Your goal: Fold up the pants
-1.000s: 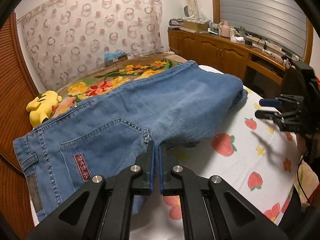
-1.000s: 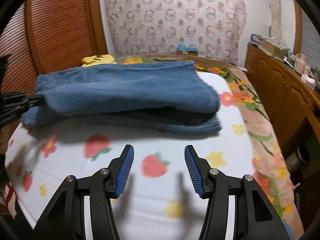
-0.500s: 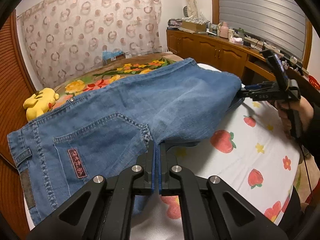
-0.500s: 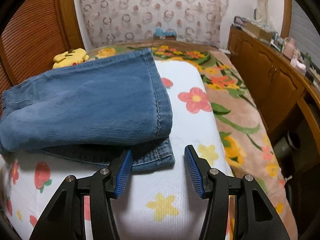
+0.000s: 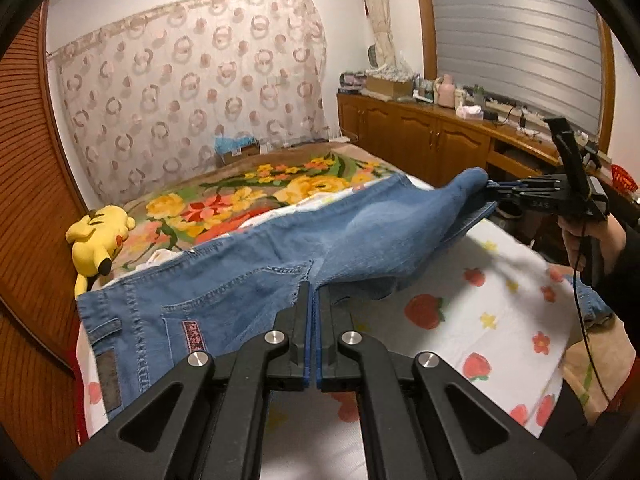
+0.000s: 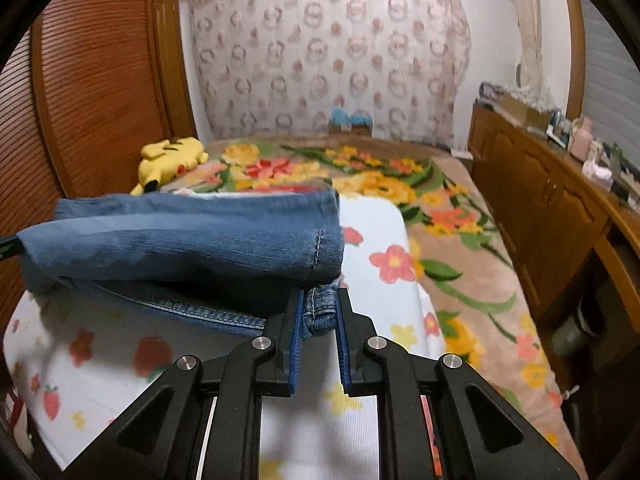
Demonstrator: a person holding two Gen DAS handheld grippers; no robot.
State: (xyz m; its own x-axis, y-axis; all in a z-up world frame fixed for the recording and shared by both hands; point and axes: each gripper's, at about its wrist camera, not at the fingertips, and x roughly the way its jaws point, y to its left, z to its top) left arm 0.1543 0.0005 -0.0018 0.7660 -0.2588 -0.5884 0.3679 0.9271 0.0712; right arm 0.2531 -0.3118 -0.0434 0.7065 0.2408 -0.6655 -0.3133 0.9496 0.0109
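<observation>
Blue jeans [image 5: 240, 272] folded lengthwise lie across the strawberry-print sheet [image 5: 480, 312], waist to the left, legs to the right. My left gripper [image 5: 313, 286] is shut on the denim edge at the crotch, just right of the back pocket. At the leg end, my right gripper [image 5: 492, 192] holds the hem up off the bed, a person's hand [image 5: 580, 232] on its handle. In the right wrist view the right gripper [image 6: 319, 300] has its jaws closing on the lower hem corner [image 6: 318, 314], with the blue pads pressing the denim. The upper leg [image 6: 180, 240] bulges above it.
A yellow plush toy [image 5: 100, 236] lies on the floral blanket [image 5: 240, 196] behind the jeans. Wooden cabinets [image 5: 420, 136] topped with clutter run along the right side. A slatted wooden wall [image 6: 100, 80] stands on the left, and a patterned curtain hangs at the back.
My right gripper went from open beside the hem to closed on it and rose. The leg end and the crotch edge are now lifted off the sheet; my left gripper also rose.
</observation>
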